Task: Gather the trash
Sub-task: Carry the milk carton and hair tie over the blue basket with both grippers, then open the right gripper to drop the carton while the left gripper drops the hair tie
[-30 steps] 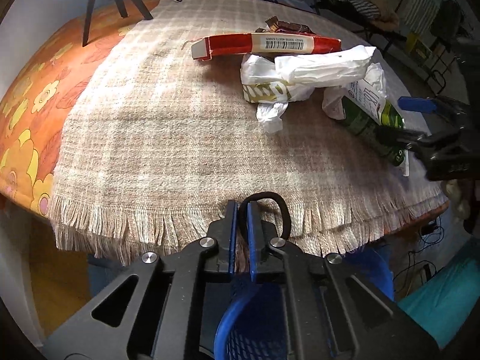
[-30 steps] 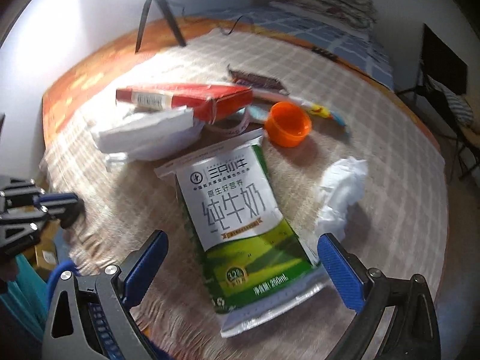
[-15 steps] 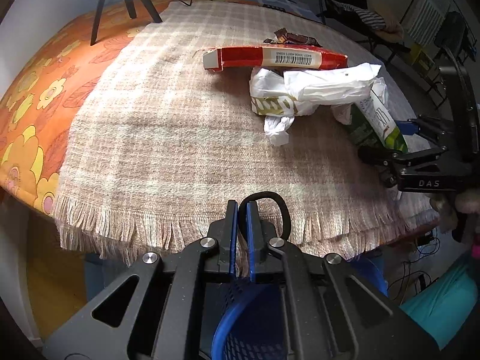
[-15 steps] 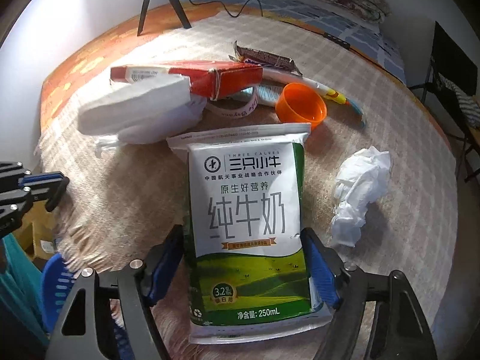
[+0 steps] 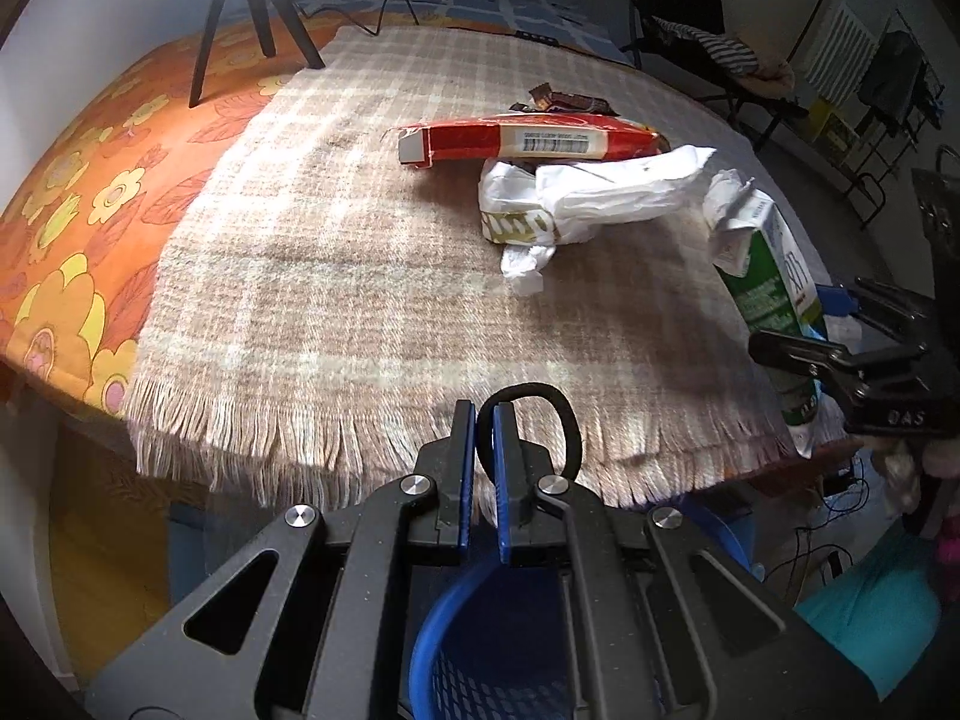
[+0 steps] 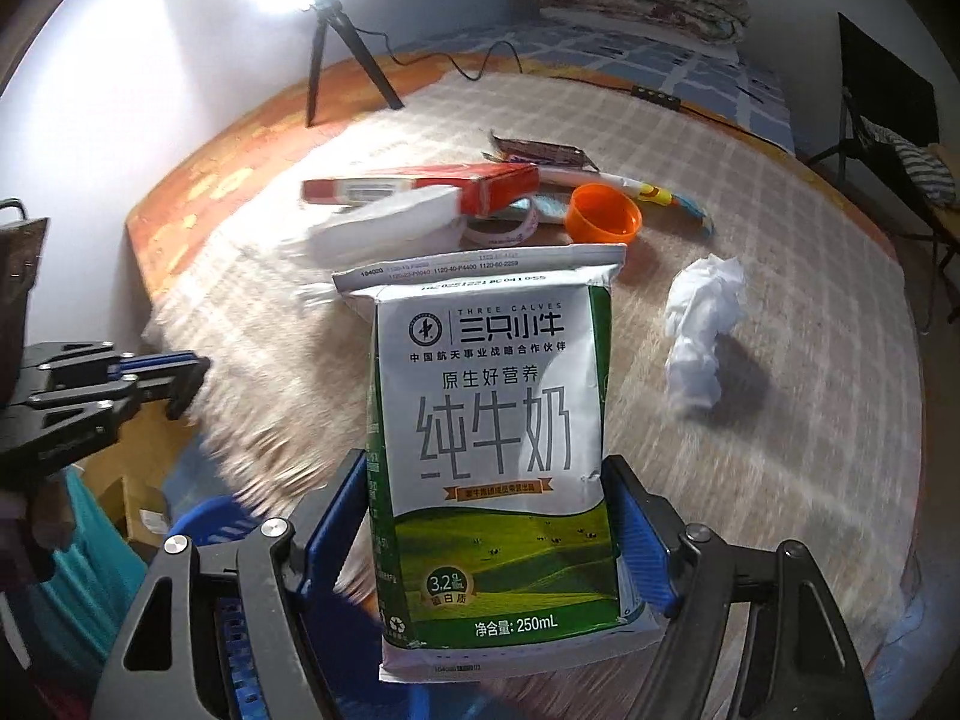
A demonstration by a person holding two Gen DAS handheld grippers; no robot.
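Note:
My right gripper (image 6: 486, 465) is shut on the lower part of a green and white milk carton (image 6: 492, 432) and holds it upright, just above the checked blanket (image 6: 810, 408). In the left wrist view the same carton (image 5: 768, 276) hangs over the blanket's right front corner in the right gripper (image 5: 810, 324). My left gripper (image 5: 485, 420) is shut on the black loop handle (image 5: 564, 420) of a blue basket (image 5: 480, 648), which hangs below the table's front edge. The left gripper (image 6: 180, 372) sits at the far left of the right wrist view, above the basket (image 6: 210, 522).
On the blanket lie a red box (image 5: 522, 141), a white plastic bag (image 5: 600, 192), a brown wrapper (image 5: 564, 101), an orange cap (image 6: 603, 216), a tape roll (image 6: 498, 228) and a crumpled tissue (image 6: 702, 324). A tripod (image 5: 252, 18) stands at the back left.
My right gripper closed on the milk carton and lifted it upright off the blanket, toward the front edge. The left gripper kept its hold on the basket handle.

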